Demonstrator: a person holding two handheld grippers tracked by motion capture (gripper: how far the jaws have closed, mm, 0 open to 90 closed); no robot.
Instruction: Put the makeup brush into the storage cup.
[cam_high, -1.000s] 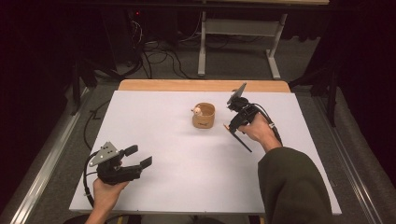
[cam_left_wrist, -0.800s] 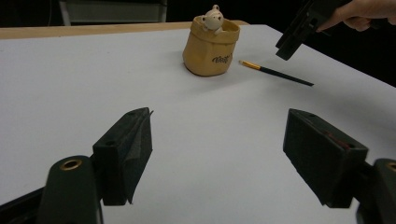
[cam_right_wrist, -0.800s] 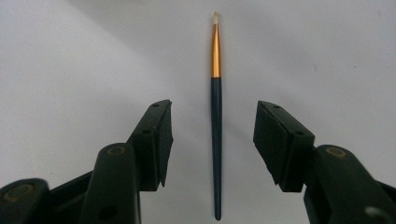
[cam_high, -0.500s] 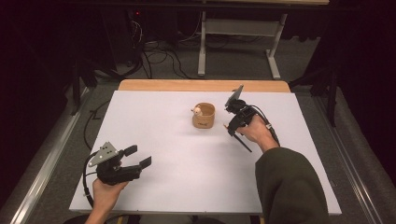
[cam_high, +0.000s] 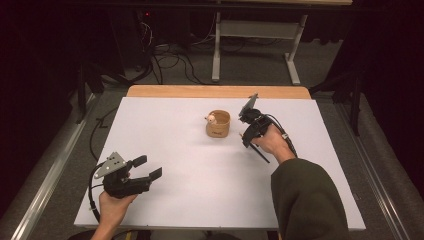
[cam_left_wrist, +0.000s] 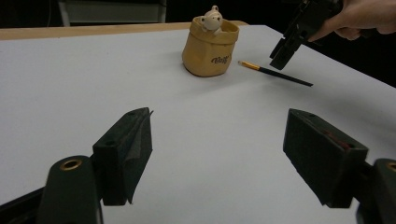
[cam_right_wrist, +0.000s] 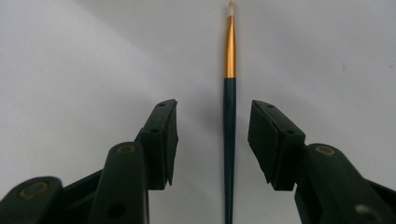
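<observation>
On the white surface (cam_high: 200, 165), right of the middle, a thin brush (cam_right_wrist: 229, 116) lies flat, dark along its handle with a gold band and a pale tip, and the right tool (cam_high: 245, 136) hangs just over it, pointing down. Seen along that tool (cam_right_wrist: 212, 135), the brush runs straight up the gap between the two black pads (cam_right_wrist: 166, 140), a little nearer the right-hand one, with bare surface showing on both sides of the handle, so nothing presses on it. The jaws have just been closing, with the brush between them, yet they stand apart and grip nothing. The person's right hand (cam_high: 272, 142) wraps the tool's body, and a dark green sleeve (cam_high: 305, 200) comes in from the near edge. Just beside the brush tip, toward the middle of the surface, stands a small tan pouch (cam_high: 218, 125), upright, with a little pale bear (cam_high: 212, 119) peeping over its rim; from the left tool's side the brush (cam_left_wrist: 275, 73) is close to the pouch (cam_left_wrist: 210, 49) but apart from it, its pale tip toward the pouch. Well away, near the front left corner, the left tool (cam_high: 147, 168) is held low over the surface in the left hand (cam_high: 112, 210), aimed toward the pouch, its jaws wide apart and empty (cam_left_wrist: 217, 154).
</observation>
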